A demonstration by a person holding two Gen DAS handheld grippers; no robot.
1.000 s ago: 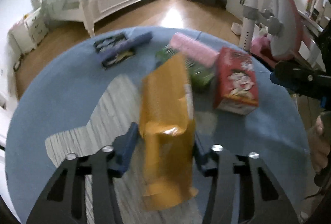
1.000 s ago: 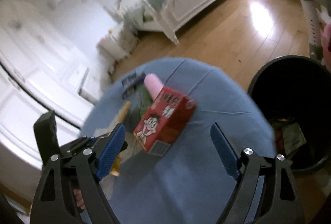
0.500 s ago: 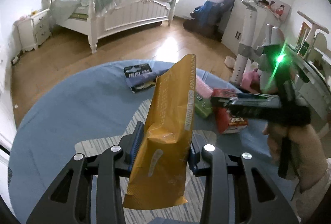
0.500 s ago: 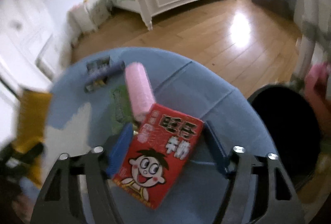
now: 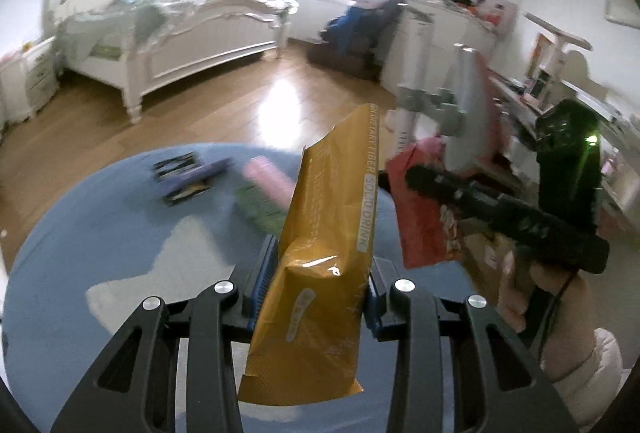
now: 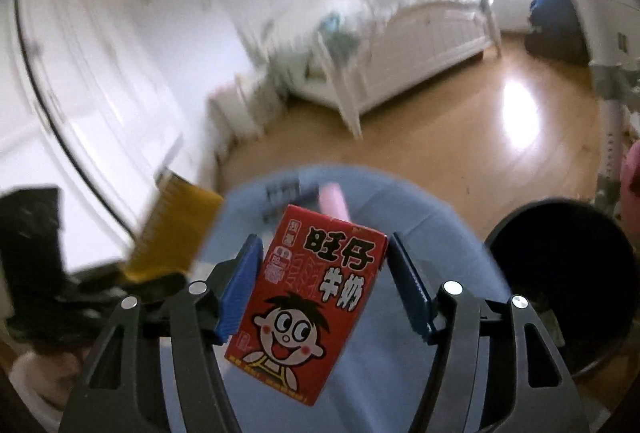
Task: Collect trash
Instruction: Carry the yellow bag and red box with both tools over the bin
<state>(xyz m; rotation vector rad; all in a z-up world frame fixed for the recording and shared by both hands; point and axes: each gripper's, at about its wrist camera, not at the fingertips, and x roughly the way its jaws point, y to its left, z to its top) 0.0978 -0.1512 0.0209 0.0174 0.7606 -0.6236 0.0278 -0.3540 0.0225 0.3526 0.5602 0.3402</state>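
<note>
- While both are loaded, nothing drops yet: left hand-held gripper [image 5: 316, 275] clamps the pouch [image 5: 320, 265], right hand-held gripper [image 6: 324, 285] clamps the carton [image 6: 308, 297], both above the surface [image 5: 100, 225].
- Bin [image 6: 560, 273] at right, some trash inside.
- Left: pink roll [image 5: 268, 181], green wrapper [image 5: 260, 207], dark packets [image 5: 188, 179] on far surface.

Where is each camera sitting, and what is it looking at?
Left wrist view: sits on the left tool, looking along its fingers at the yellow packet it grips, above the blue table; the right tool and a hand show.
Right wrist view: sits on the right tool, facing the red milk carton it grips and the black bin.
Shared: table, bed, carton, packet.
</note>
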